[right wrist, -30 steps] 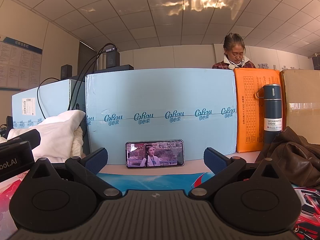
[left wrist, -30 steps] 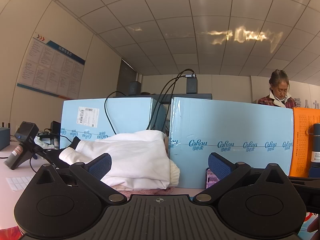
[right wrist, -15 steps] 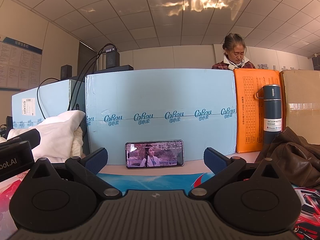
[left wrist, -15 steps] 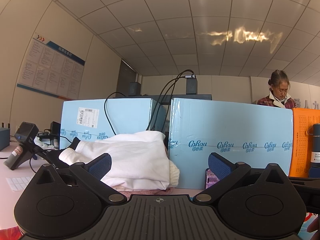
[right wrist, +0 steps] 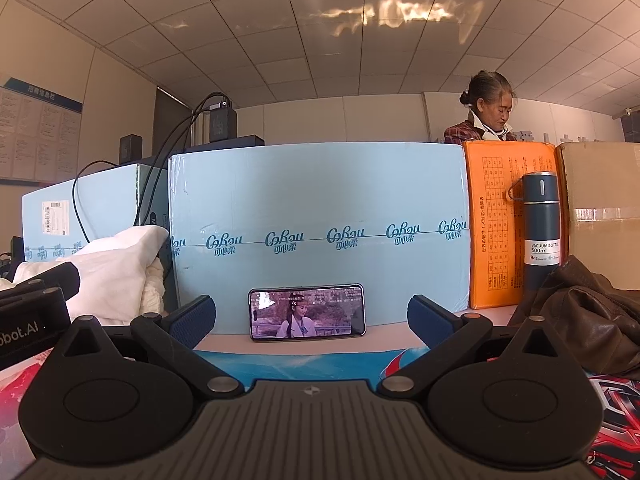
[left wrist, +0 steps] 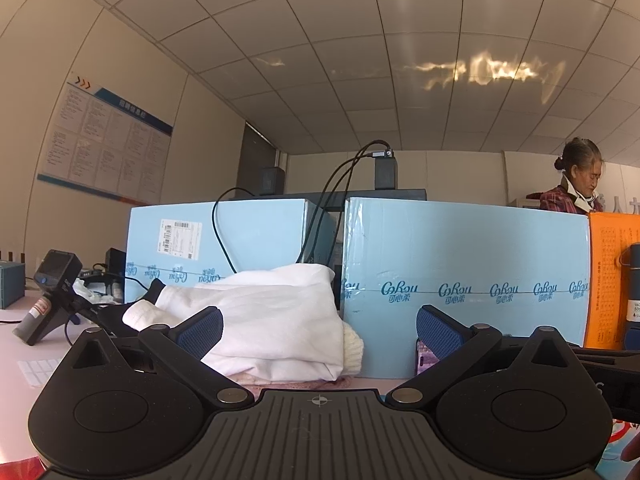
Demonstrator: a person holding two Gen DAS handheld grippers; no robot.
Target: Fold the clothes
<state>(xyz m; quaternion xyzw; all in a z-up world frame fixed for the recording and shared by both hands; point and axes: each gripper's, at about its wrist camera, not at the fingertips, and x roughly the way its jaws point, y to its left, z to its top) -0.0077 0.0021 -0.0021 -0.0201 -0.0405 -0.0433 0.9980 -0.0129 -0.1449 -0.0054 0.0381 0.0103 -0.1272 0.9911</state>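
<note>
A pile of white clothes (left wrist: 276, 324) lies folded against the light blue boxes, straight ahead of my left gripper (left wrist: 319, 326), which stands open and holds nothing. The same white pile (right wrist: 120, 268) shows at the left of the right wrist view. A brown leather jacket (right wrist: 588, 312) lies crumpled at the right of that view. My right gripper (right wrist: 311, 320) is open and empty, low over a colourful printed mat (right wrist: 304, 364). The left gripper's body (right wrist: 32, 312) pokes in at the left edge.
Light blue cartons (right wrist: 320, 220) wall off the table's far side, with an orange box (right wrist: 508, 224) and a cardboard box (right wrist: 604, 208) to the right. A phone (right wrist: 307, 317) leans on the carton, playing video. A dark vacuum bottle (right wrist: 540, 232) stands by the jacket. A person (right wrist: 486, 112) stands behind. A handheld scanner (left wrist: 48, 296) rests at left.
Both grippers stay still and open. Only the video on the phone and the person's head behind the boxes have shifted slightly.
</note>
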